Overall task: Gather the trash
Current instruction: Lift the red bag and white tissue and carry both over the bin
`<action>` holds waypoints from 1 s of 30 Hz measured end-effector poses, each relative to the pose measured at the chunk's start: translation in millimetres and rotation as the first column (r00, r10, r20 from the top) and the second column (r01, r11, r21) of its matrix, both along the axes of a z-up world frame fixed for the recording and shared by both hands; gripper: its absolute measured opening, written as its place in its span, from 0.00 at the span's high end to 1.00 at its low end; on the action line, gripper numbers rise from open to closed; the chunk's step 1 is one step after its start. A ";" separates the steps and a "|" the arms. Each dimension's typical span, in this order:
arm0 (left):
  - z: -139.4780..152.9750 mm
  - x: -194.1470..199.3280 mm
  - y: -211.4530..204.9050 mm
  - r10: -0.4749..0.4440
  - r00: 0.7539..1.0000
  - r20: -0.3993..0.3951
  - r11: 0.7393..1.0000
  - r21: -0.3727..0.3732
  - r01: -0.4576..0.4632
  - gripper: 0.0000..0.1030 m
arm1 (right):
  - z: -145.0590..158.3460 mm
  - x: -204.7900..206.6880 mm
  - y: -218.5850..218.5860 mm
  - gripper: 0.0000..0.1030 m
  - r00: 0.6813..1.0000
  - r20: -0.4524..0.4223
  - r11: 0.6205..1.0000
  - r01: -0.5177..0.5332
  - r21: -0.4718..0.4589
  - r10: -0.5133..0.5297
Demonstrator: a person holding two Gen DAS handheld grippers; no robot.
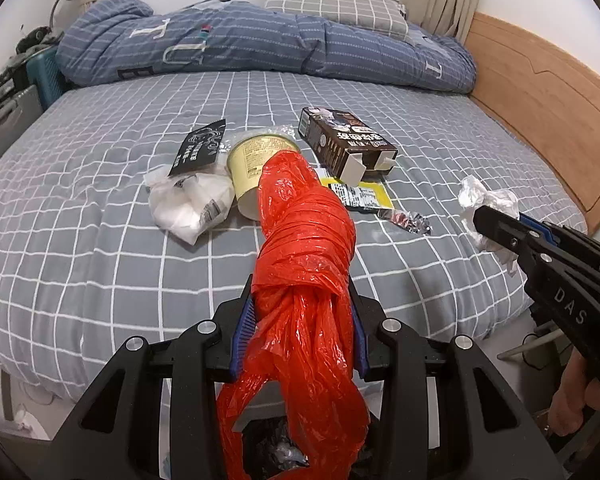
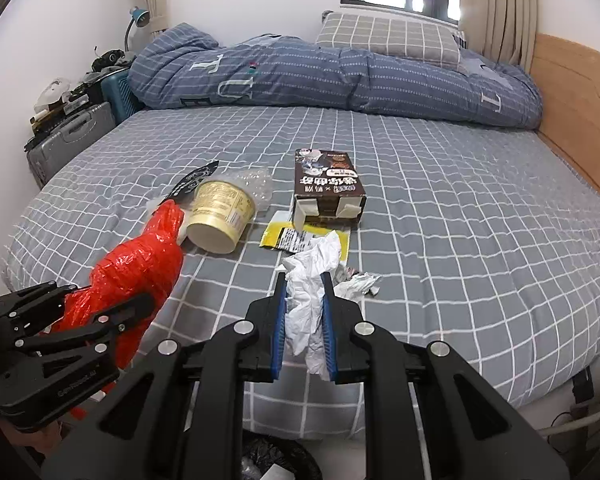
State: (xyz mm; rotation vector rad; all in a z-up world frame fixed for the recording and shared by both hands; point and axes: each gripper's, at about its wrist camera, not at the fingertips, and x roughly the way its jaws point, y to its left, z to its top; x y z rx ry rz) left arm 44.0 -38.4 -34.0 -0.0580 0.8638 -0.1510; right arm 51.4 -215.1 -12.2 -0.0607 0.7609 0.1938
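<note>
Above the bed [image 2: 440, 200] edge, my left gripper [image 1: 304, 300] jaws clamp the red bag [image 1: 308, 232], right gripper [image 2: 305, 280] jaws clamp crumpled tissue [image 2: 312, 276]. Carry step; next, drop both in the bin below the bed edge.

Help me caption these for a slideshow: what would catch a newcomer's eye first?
The bright red plastic bag, bunched and knotted, clamped in the left gripper over the near edge of the bed. Next, the crumpled white tissue pinched in the right gripper. Behind them, litter sits mid-bed: a pale yellow cup on its side and a dark brown carton.
</note>
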 end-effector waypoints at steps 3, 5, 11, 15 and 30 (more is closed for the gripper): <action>-0.5 -7.2 0.9 0.005 1.000 0.002 1.000 0.004 -0.005 0.63 | -0.1 -7.5 2.3 0.86 1.000 0.005 1.000 -0.005 -0.010 0.005; -2.8 -13.5 2.3 0.012 1.000 -0.003 1.000 0.005 -0.012 0.63 | -0.6 -12.9 4.7 0.86 1.000 0.006 1.000 -0.011 -0.020 0.011; -7.8 -26.5 4.5 0.019 1.000 -0.020 1.000 -0.007 -0.020 0.63 | -6.3 -26.6 5.9 0.86 1.000 -0.012 1.000 -0.019 -0.017 0.019; -14.6 -36.7 5.3 0.023 0.999 -0.036 1.000 -0.012 -0.023 0.63 | -11.1 -34.3 7.4 0.86 0.999 -0.025 1.000 -0.025 -0.014 0.025; -35.1 -71.2 12.2 0.046 0.995 -0.091 0.999 -0.021 -0.048 0.63 | -24.8 -62.0 15.6 0.86 0.997 -0.066 0.999 -0.037 -0.009 0.037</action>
